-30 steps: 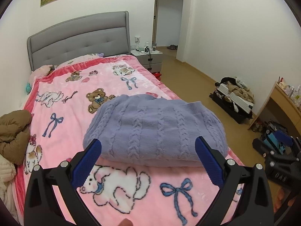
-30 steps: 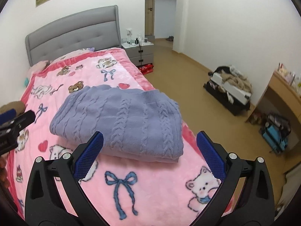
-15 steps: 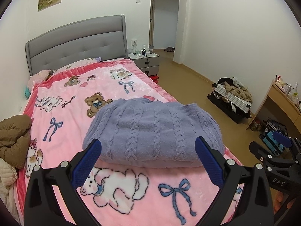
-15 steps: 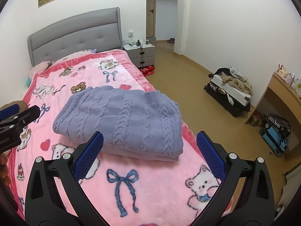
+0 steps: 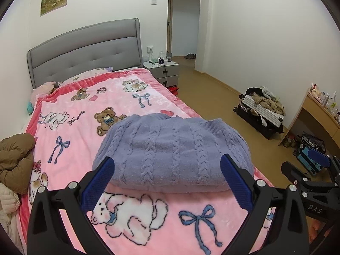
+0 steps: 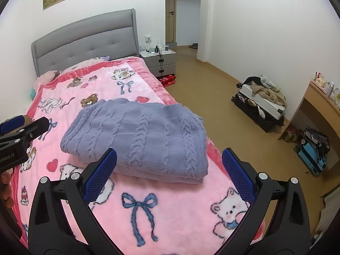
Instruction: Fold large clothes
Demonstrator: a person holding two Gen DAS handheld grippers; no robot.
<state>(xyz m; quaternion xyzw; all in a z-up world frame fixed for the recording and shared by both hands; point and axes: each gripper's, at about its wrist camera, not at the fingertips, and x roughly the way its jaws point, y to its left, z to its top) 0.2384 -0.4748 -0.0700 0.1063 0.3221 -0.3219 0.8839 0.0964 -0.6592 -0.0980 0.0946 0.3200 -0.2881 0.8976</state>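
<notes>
A lavender cable-knit sweater (image 5: 172, 150) lies folded into a thick rectangle on the pink cartoon blanket (image 5: 85, 114) near the bed's foot; it also shows in the right wrist view (image 6: 140, 136). My left gripper (image 5: 167, 182) is open and empty, held above the blanket just short of the sweater's near edge. My right gripper (image 6: 170, 174) is open and empty, also short of the sweater, toward its right corner. Each gripper shows at the edge of the other's view: the right one (image 5: 308, 170), the left one (image 6: 19, 131).
A brown jacket (image 5: 14, 159) lies at the bed's left edge. A grey headboard (image 5: 85, 48) and nightstand (image 5: 161, 70) stand at the back. An open suitcase with clothes (image 5: 261, 112), a wooden desk (image 5: 318, 114) and bags (image 5: 310, 153) stand on the floor right.
Both grippers have pulled back and tilted up a little, so more of the wall and room shows. The sweater has not moved. Both jaws stay open.
</notes>
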